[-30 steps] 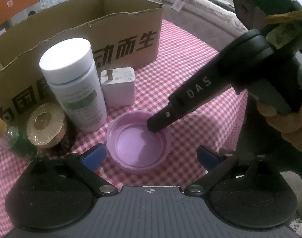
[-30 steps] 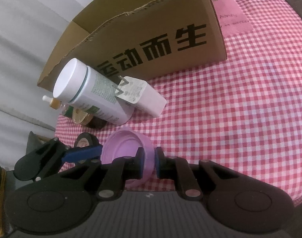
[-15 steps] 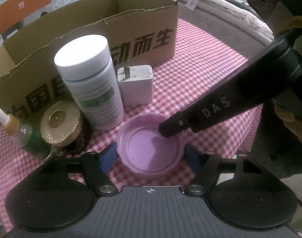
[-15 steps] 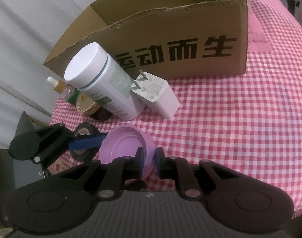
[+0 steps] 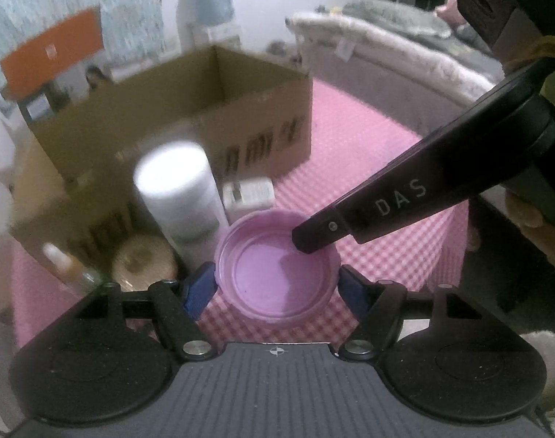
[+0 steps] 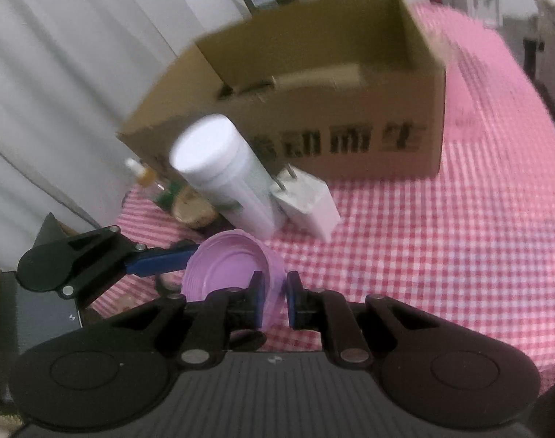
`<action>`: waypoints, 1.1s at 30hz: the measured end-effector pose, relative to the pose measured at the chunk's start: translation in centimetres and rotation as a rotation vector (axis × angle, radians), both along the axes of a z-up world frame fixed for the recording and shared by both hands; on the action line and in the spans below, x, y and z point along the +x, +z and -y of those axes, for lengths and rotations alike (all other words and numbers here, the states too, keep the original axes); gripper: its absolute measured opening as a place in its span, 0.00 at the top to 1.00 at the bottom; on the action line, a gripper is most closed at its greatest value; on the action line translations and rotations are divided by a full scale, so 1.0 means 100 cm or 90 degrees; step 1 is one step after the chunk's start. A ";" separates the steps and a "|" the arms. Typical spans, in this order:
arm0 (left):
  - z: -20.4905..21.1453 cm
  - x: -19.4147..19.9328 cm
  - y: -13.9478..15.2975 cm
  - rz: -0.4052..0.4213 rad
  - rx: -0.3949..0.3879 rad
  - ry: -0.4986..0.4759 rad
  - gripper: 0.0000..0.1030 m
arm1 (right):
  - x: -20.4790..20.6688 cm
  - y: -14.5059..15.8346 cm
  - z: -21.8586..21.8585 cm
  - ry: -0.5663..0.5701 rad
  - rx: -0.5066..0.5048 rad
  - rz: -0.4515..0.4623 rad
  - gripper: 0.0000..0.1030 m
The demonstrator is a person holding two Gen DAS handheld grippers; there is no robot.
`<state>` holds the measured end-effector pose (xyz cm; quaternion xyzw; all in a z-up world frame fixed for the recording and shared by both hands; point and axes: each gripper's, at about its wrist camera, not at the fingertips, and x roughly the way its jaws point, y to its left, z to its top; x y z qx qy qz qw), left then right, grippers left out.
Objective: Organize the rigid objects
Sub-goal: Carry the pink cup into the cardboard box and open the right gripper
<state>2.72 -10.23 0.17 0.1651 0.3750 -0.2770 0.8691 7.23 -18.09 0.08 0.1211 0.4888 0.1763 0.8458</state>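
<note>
Lid: the purple lid sits between the blue pads of the left gripper, one pad on each side of its rim, open side up.
Left jaws: they are about half open and both pads touch the rim, so they hold the lid across its wide part.
Right jaws: the right gripper is shut almost all the way, and its two pads pinch the thin wall of the lid on the side nearest to it.
Both together: two grips are on one lid, so I think one should let go before any big move, or the lid may twist and pop out.
Box: the cardboard box stands ahead of both sets of jaws, open at the top, and looks like the place for the lid.
In the way: the white bottle, the white charger, the gold-topped jar and the small dropper bottle stand between the jaws and the box.
Good way: lift the lid high over them, keep it level, and go slowly.
Counter: the counter has a pink checked cloth; the lid looks just off it.
</note>
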 end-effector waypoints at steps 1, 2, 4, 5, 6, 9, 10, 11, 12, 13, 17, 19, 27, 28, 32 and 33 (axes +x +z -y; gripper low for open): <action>-0.002 -0.003 0.008 0.014 -0.003 0.001 0.30 | -0.003 0.007 -0.003 0.001 0.001 0.011 0.87; -0.004 -0.005 0.015 0.026 -0.006 0.003 0.30 | -0.006 0.017 -0.006 0.003 0.002 0.025 0.87; -0.009 -0.009 0.032 0.052 -0.012 0.007 0.30 | -0.010 0.034 -0.013 0.009 0.004 0.054 0.87; -0.010 -0.011 0.039 0.064 -0.013 0.008 0.30 | -0.011 0.042 -0.017 0.012 0.005 0.068 0.87; -0.012 -0.012 0.047 0.080 -0.012 0.010 0.30 | -0.012 0.051 -0.022 0.016 0.007 0.081 0.87; -0.012 -0.010 0.061 0.116 -0.008 0.017 0.30 | -0.010 0.072 -0.035 0.028 0.014 0.115 0.87; -0.013 -0.008 0.064 0.124 -0.008 0.019 0.30 | -0.008 0.079 -0.038 0.032 0.017 0.124 0.87; -0.013 -0.005 0.067 0.127 -0.009 0.022 0.30 | -0.005 0.086 -0.034 0.037 0.019 0.132 0.87; -0.014 -0.002 0.071 0.130 -0.010 0.026 0.30 | -0.002 0.091 -0.040 0.040 0.022 0.137 0.86; -0.014 0.003 0.073 0.130 -0.010 0.029 0.30 | -0.003 0.099 -0.020 0.042 0.026 0.140 0.86; -0.019 0.017 0.081 0.134 -0.006 0.039 0.30 | 0.026 0.106 -0.005 0.057 0.037 0.140 0.86; -0.022 0.029 0.085 0.126 -0.006 0.046 0.30 | 0.037 0.106 0.008 0.061 0.043 0.133 0.86; -0.031 0.092 0.087 0.037 -0.017 0.061 0.30 | 0.111 0.098 0.022 0.075 0.059 0.068 0.86; -0.032 0.101 0.085 0.023 -0.018 0.062 0.30 | 0.120 0.096 0.021 0.076 0.058 0.057 0.86; -0.035 0.136 0.078 -0.037 -0.010 0.067 0.30 | 0.160 0.086 0.017 0.077 0.058 0.001 0.86; -0.037 0.145 0.074 -0.053 -0.005 0.068 0.30 | 0.170 0.083 0.016 0.078 0.058 -0.013 0.86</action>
